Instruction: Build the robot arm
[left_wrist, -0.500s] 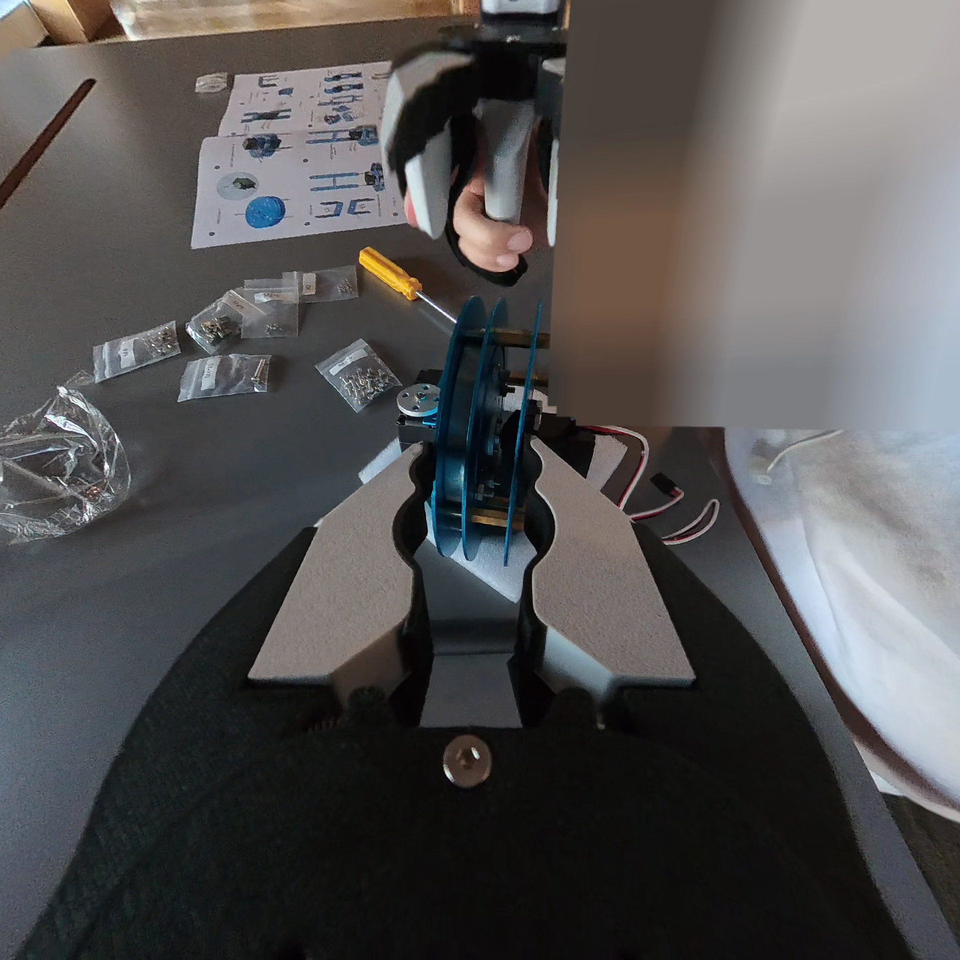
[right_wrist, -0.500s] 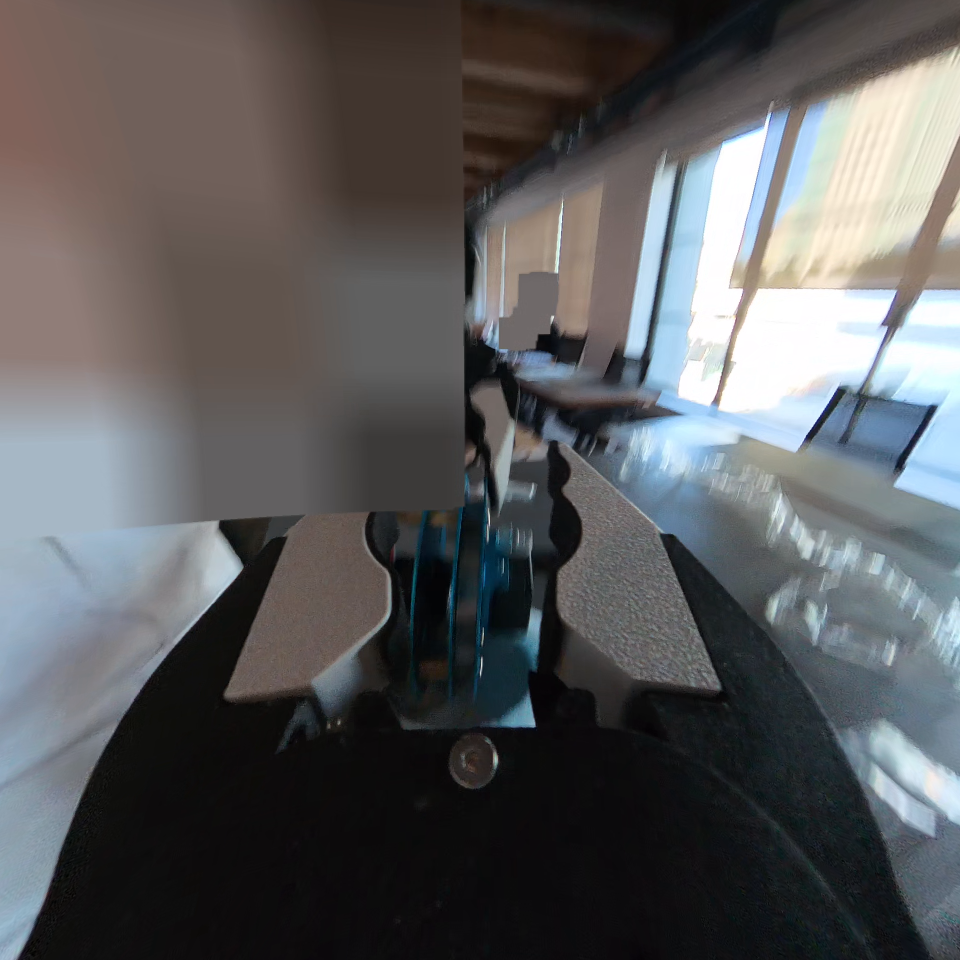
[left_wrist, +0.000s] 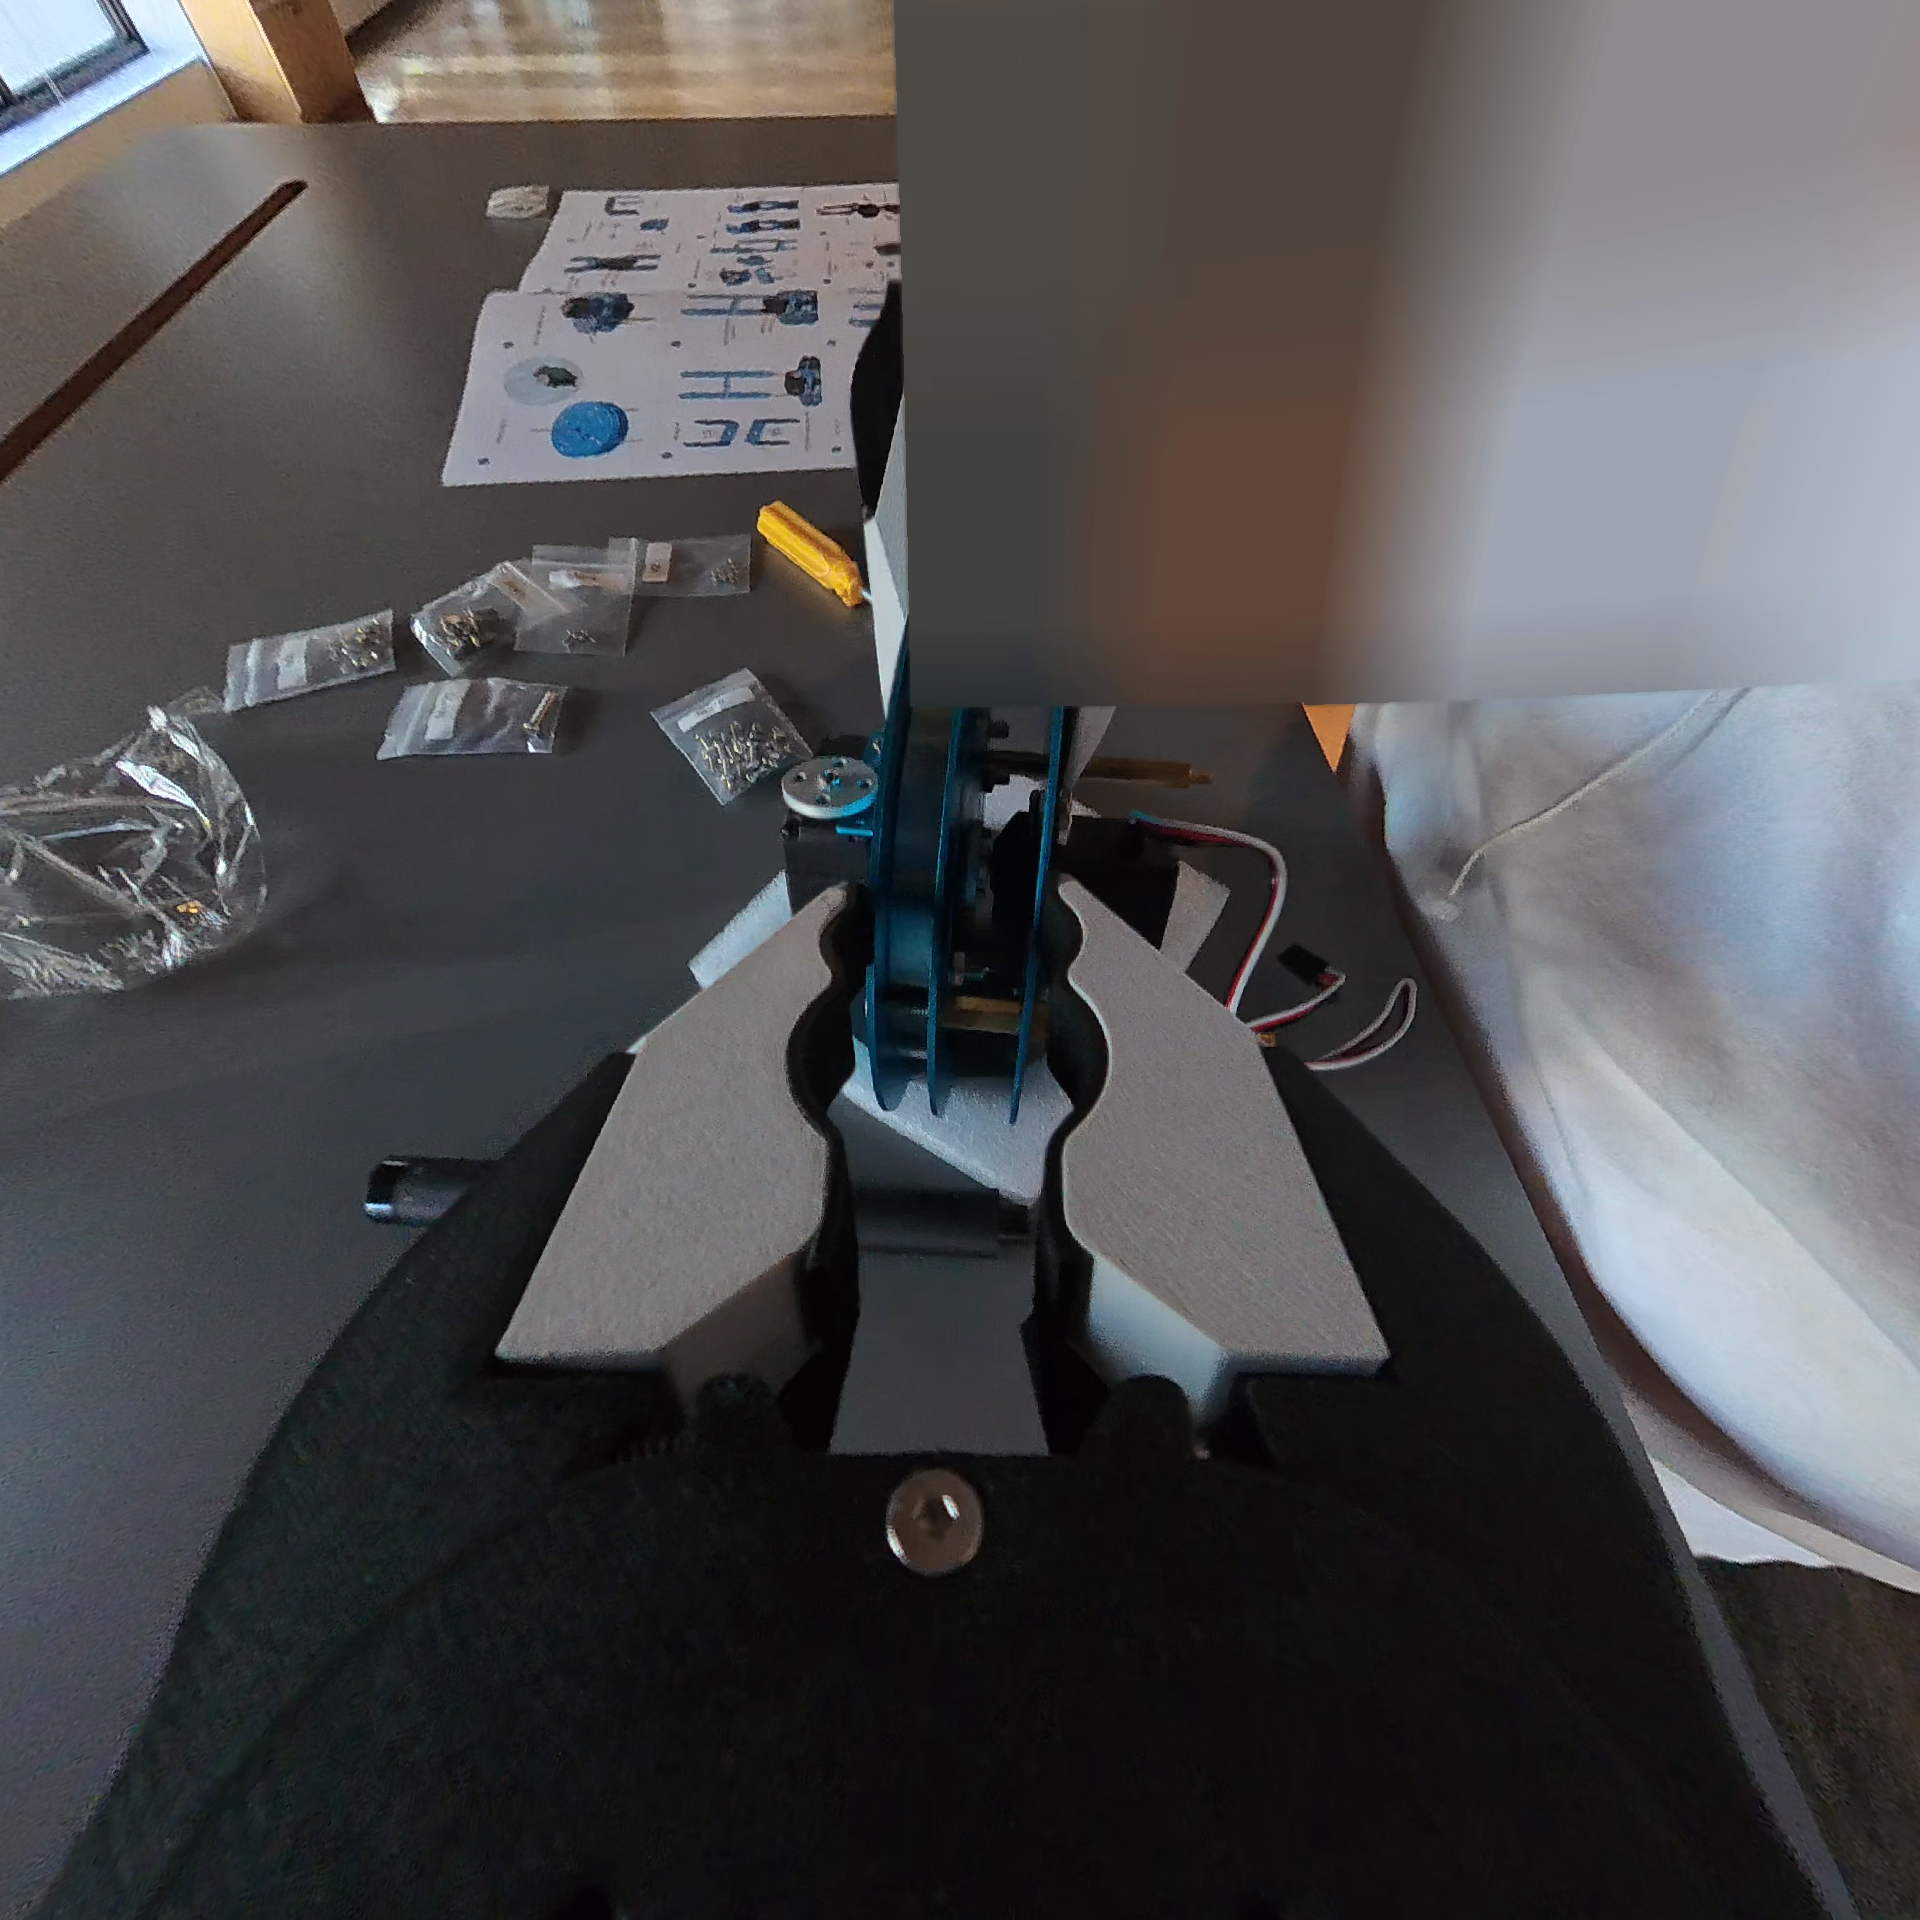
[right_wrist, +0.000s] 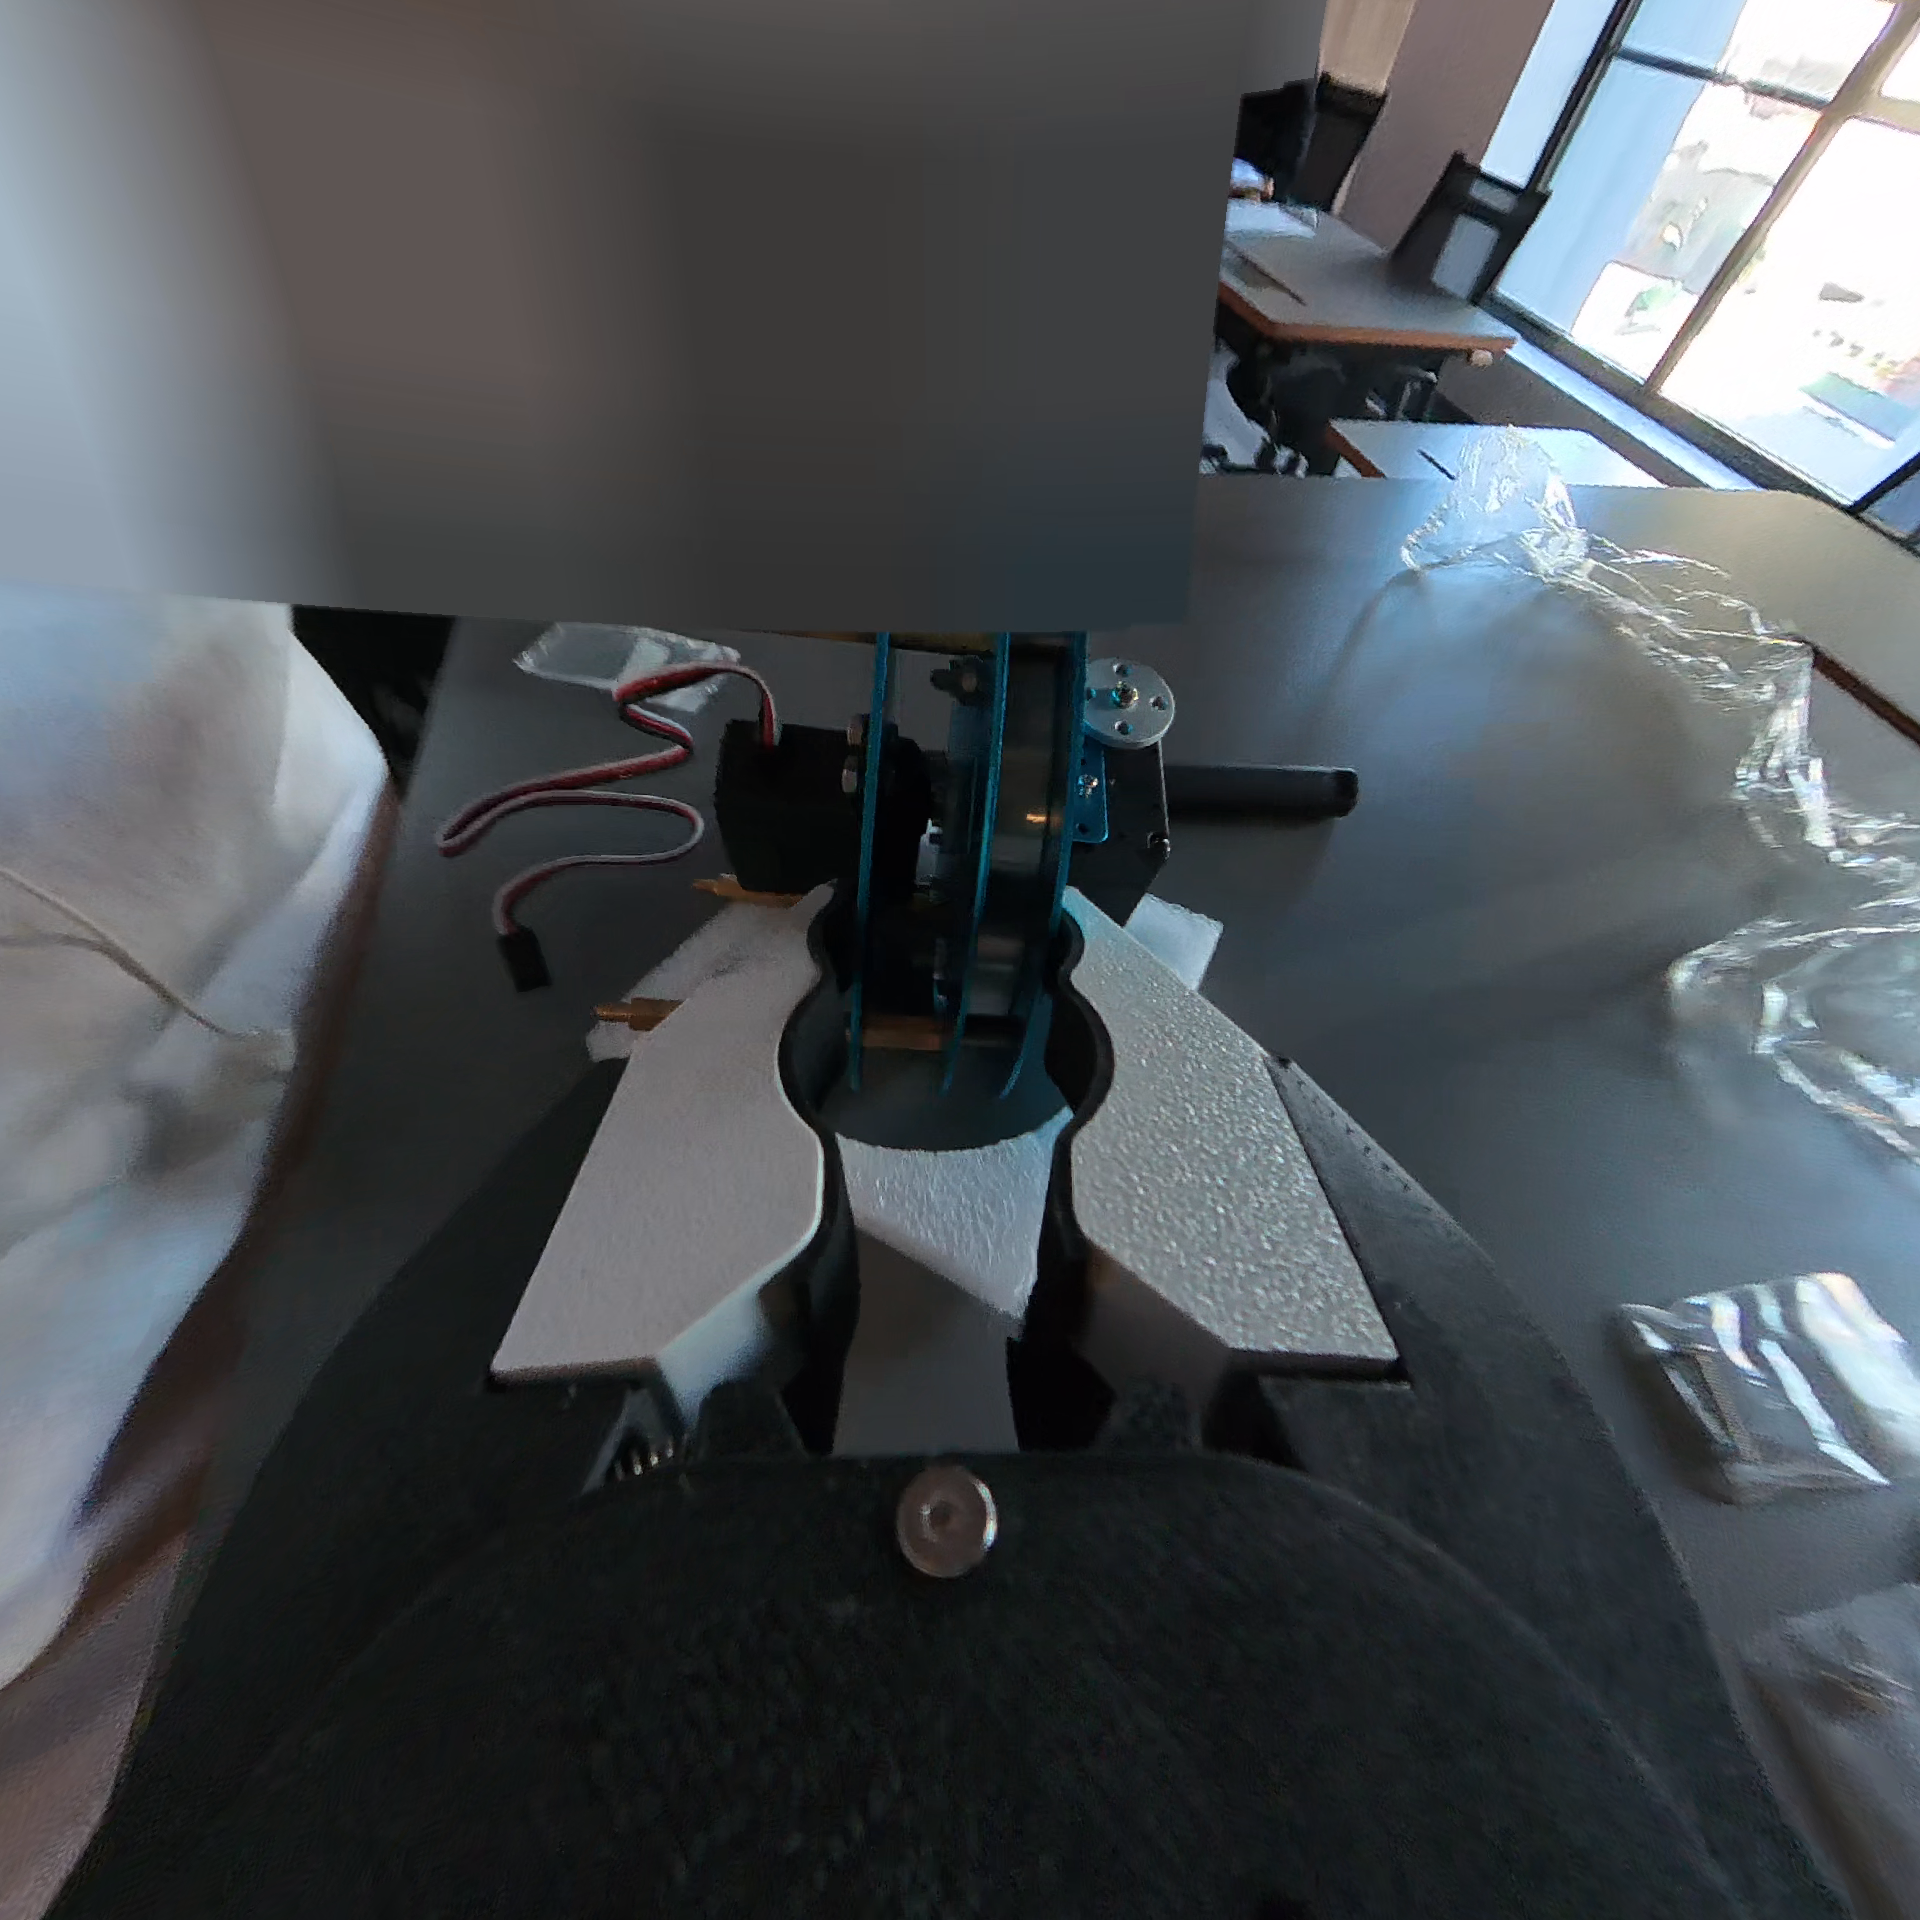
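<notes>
Right hand-held gripper (right_wrist: 951, 935): earlier raised beyond the blue disc assembly (left_wrist: 956, 894), handle and a hand showing in the left wrist view; now lowered, fingers either side of the discs, opposite the left.
Right wrist view: earlier motion-blurred; now sharp.
Black rod (left_wrist: 410, 1190): newly visible on the table (left_wrist: 416, 935).
Left view: shifted slightly.

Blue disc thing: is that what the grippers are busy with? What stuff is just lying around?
Busy with: blue disc assembly, clamped by left gripper and right gripper; white foam under it.
Lying about: yellow screwdriver, screw bags, paper sheets, crumpled plastic wrap.
</notes>
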